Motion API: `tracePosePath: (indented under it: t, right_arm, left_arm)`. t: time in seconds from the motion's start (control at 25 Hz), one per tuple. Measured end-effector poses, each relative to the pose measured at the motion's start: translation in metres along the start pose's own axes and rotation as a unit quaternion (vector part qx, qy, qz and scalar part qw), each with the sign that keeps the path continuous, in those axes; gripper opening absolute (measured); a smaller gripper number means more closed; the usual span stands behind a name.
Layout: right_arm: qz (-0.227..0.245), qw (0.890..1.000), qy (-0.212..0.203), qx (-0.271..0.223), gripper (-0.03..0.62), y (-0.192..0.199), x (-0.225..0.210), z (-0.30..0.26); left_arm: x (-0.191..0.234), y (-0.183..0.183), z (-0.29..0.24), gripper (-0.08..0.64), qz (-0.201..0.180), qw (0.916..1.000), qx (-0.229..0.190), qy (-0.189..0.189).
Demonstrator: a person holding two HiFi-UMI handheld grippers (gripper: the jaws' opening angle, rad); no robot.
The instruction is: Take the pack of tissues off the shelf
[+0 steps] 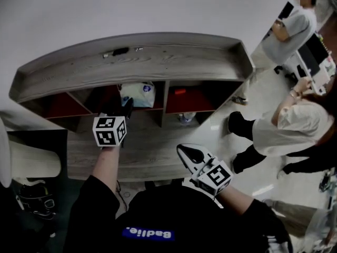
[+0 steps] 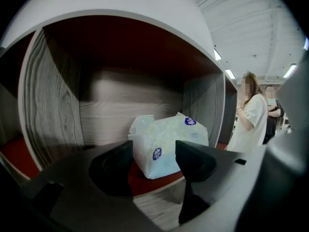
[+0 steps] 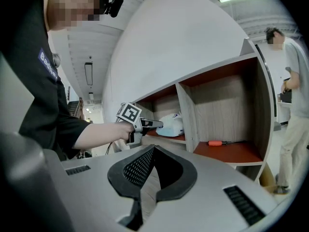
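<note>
The white pack of tissues (image 1: pixel 138 94) with blue round labels sits on the red floor of the middle compartment of the grey wooden shelf (image 1: pixel 158 62). My left gripper (image 1: pixel 126 107) reaches into that compartment's mouth. In the left gripper view its gripper (image 2: pixel 153 150) stands open, and the pack (image 2: pixel 166 141) lies just beyond the black fingertips (image 2: pixel 120 158), untouched. The right gripper view shows the left gripper (image 3: pixel 157 124) just short of the pack (image 3: pixel 171 124). My right gripper (image 1: pixel 185 152) hangs low near my body, its jaws (image 3: pixel 153 149) shut and empty.
An orange-handled tool (image 3: pixel 216 143) lies in the compartment to the right. A small dark object (image 1: pixel 120 51) rests on the shelf top. A lower ledge (image 1: pixel 147 152) runs below the compartments. Two people (image 1: pixel 287 125) are on the floor at the right.
</note>
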State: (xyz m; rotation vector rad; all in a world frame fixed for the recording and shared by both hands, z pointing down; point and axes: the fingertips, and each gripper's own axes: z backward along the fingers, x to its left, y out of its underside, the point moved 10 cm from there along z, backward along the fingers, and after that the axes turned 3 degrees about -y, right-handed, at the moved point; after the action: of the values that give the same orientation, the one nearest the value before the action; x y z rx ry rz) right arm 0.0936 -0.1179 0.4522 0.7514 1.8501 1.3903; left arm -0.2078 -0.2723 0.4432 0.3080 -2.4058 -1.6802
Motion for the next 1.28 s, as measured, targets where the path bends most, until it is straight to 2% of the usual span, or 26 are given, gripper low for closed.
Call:
tracePosePath:
  t: [0.32, 0.52, 0.68, 0.88, 1.28]
  right_arm:
    - [-0.006, 1.000, 0.001, 0.005, 0.029, 0.006, 0.004, -0.001]
    - [-0.004, 1.000, 0.006, 0.002, 0.029, 0.006, 0.005, 0.000]
    - [-0.004, 1.000, 0.010, 0.000, 0.029, 0.004, 0.006, 0.001]
    - [-0.002, 1.000, 0.017, -0.001, 0.029, 0.004, 0.007, 0.002]
    - [0.006, 1.000, 0.020, -0.009, 0.029, 0.001, 0.011, 0.007]
  left_arm:
    - [0.007, 0.003, -0.017, 0.266, 0.006, 0.9993, 0.037, 0.003]
    - [0.002, 0.009, -0.026, 0.225, -0.010, 0.9968, 0.078, 0.011]
    - [-0.001, 0.009, -0.028, 0.165, -0.032, 0.9948, 0.096, 0.009]
    - [0.001, 0.008, -0.027, 0.084, -0.041, 0.9943, 0.098, 0.003]
    - [-0.001, 0.003, -0.011, 0.028, -0.050, 0.9965, 0.068, -0.003]
